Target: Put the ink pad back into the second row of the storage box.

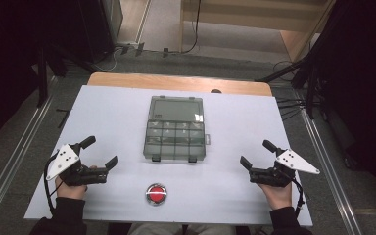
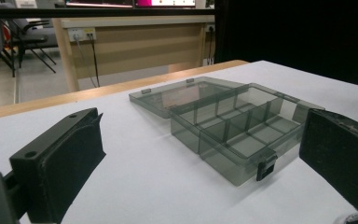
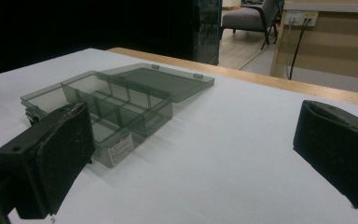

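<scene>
Open organizer box (image 1: 176, 129) w/ both tools agape; compartments prob. empty.

A white-topped table (image 1: 103, 112) with a bare wooden strip along its far edge carries a smoke-grey clear plastic compartment box (image 1: 176, 140) at its middle, lid (image 1: 176, 110) folded flat open on the far side. Near the front edge, just ahead of the box, lies a round red button (image 1: 156, 193) with a silver rim.
</scene>
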`<state>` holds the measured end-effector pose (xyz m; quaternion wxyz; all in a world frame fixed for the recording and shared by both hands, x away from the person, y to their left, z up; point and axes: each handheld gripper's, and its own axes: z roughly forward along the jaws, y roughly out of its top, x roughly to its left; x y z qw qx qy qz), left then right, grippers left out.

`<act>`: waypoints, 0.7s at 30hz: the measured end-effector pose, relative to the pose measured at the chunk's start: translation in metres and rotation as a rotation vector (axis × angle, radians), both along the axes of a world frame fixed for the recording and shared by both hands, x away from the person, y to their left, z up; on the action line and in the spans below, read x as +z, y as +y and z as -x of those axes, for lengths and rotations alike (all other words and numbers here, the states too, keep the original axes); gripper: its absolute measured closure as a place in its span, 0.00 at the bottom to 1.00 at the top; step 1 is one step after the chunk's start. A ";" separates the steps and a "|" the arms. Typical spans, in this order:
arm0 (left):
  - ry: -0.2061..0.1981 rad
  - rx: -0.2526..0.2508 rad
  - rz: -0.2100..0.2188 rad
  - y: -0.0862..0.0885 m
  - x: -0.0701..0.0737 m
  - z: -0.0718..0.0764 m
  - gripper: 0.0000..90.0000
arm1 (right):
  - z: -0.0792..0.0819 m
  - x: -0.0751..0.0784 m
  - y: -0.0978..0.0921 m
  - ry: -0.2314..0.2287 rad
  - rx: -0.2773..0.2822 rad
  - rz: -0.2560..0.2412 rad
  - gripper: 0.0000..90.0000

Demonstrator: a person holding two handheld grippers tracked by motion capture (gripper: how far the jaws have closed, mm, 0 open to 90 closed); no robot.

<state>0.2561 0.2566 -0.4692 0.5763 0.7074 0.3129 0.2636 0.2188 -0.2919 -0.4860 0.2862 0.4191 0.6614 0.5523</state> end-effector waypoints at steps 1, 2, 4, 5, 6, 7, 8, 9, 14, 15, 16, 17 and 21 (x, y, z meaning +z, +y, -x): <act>0.001 -0.002 0.000 -0.001 0.000 0.000 0.00 | 0.000 0.000 -0.001 0.002 -0.003 0.000 0.00; 0.001 -0.002 0.000 -0.001 0.000 0.000 0.00 | 0.000 0.000 -0.001 0.000 -0.004 0.002 0.00; 0.006 -0.004 -0.007 -0.002 -0.001 0.000 0.00 | 0.001 0.000 -0.001 0.000 -0.003 0.002 0.00; 0.006 -0.005 -0.010 -0.003 -0.001 0.000 0.00 | 0.001 -0.001 -0.001 0.000 -0.005 0.003 0.00; 0.009 -0.009 -0.010 -0.004 -0.002 0.000 0.00 | 0.001 -0.001 -0.001 0.004 -0.004 0.003 0.00; 0.009 -0.009 -0.010 -0.004 -0.002 0.000 0.00 | 0.001 -0.001 -0.001 0.004 -0.004 0.003 0.00; 0.011 -0.011 -0.008 -0.004 -0.002 0.000 0.00 | 0.001 -0.001 0.000 0.004 -0.003 0.009 0.00; 0.011 -0.015 -0.012 -0.005 -0.002 0.000 0.00 | 0.001 -0.001 0.000 0.008 -0.001 0.008 0.00; 0.012 -0.014 -0.011 -0.005 -0.002 0.000 0.00 | 0.001 -0.003 0.005 0.018 0.015 0.024 0.00; 0.012 -0.015 -0.010 -0.005 -0.002 0.000 0.00 | 0.001 -0.003 0.005 0.018 0.015 0.024 0.00; 0.014 -0.015 -0.010 -0.005 -0.002 -0.001 0.00 | 0.001 -0.003 0.006 0.021 0.021 0.027 0.00; 0.015 -0.015 -0.009 -0.005 -0.002 0.000 0.00 | 0.001 -0.004 0.007 0.023 0.026 0.029 0.00; 0.016 -0.015 -0.012 -0.006 -0.002 0.000 0.00 | 0.001 -0.005 0.012 0.035 0.047 0.047 0.00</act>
